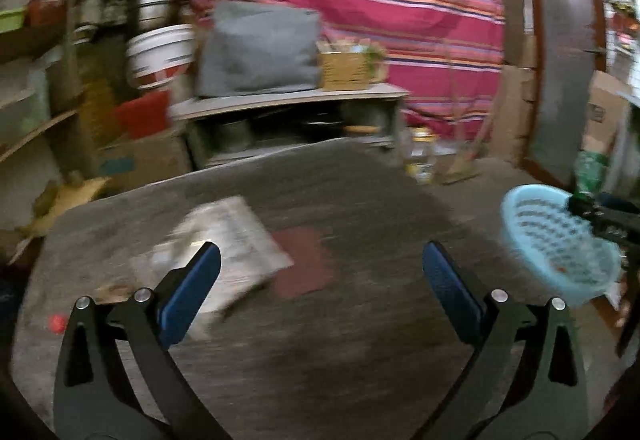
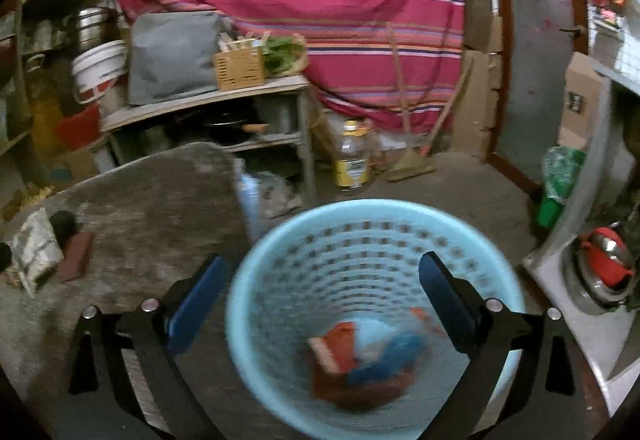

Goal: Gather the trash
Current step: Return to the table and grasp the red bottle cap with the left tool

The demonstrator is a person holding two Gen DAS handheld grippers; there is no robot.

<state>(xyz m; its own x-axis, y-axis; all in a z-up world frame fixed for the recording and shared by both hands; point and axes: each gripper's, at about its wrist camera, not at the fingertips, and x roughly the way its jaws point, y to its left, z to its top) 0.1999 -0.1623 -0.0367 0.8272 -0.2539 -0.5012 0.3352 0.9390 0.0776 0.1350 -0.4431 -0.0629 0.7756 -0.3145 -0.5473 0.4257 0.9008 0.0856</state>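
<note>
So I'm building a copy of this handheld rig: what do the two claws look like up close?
Both look alike. The left claw has two black angular arms with triangular cut-outs and round silver pivot pins, each ending in a flat blue ribbed pad. The right claw matches: black linkage, silver pins, blue pads. No cables, markings or sleeves show.
</note>
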